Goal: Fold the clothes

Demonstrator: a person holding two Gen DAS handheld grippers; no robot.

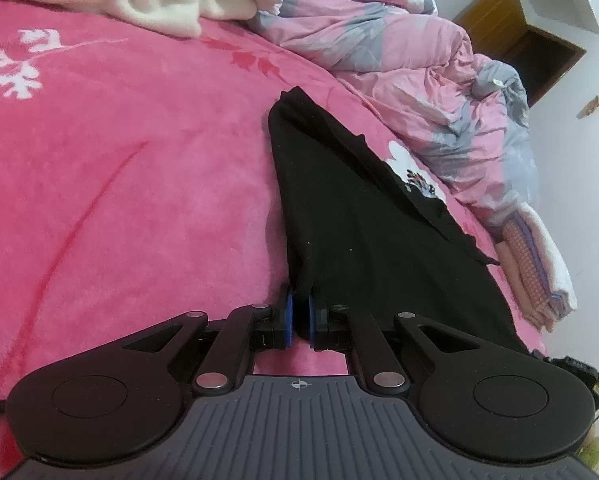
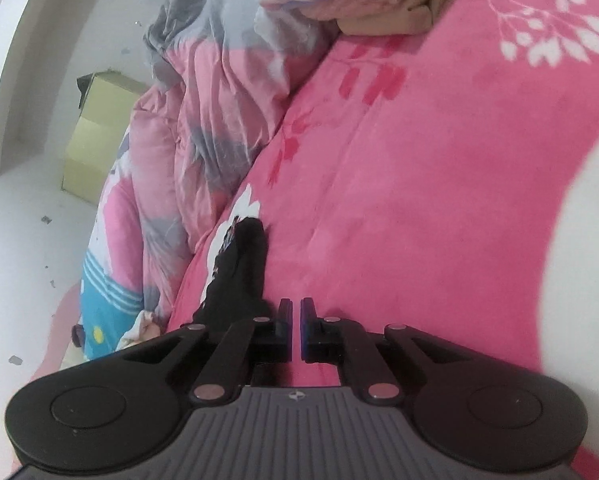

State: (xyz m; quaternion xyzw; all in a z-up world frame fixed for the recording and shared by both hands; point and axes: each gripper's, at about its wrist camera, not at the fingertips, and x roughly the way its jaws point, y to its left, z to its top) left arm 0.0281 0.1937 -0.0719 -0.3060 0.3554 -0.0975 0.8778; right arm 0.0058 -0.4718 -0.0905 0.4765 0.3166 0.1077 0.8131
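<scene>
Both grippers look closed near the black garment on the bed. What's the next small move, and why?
Probably lift the left gripper a little, toward the far end of the black garment, to start a fold. It is shut on the near edge, and the cloth lies stretched flat on the pink blanket. The right gripper is shut, but the frames do not show cloth between its pads, so check that first.

text: none readable | black garment [image 1: 355, 216]: small white-and-dark print, too blurred to read | left tool [image 1: 299, 312] body and right tool [image 2: 296, 322] body: small crosshair mark only, no lettering
</scene>
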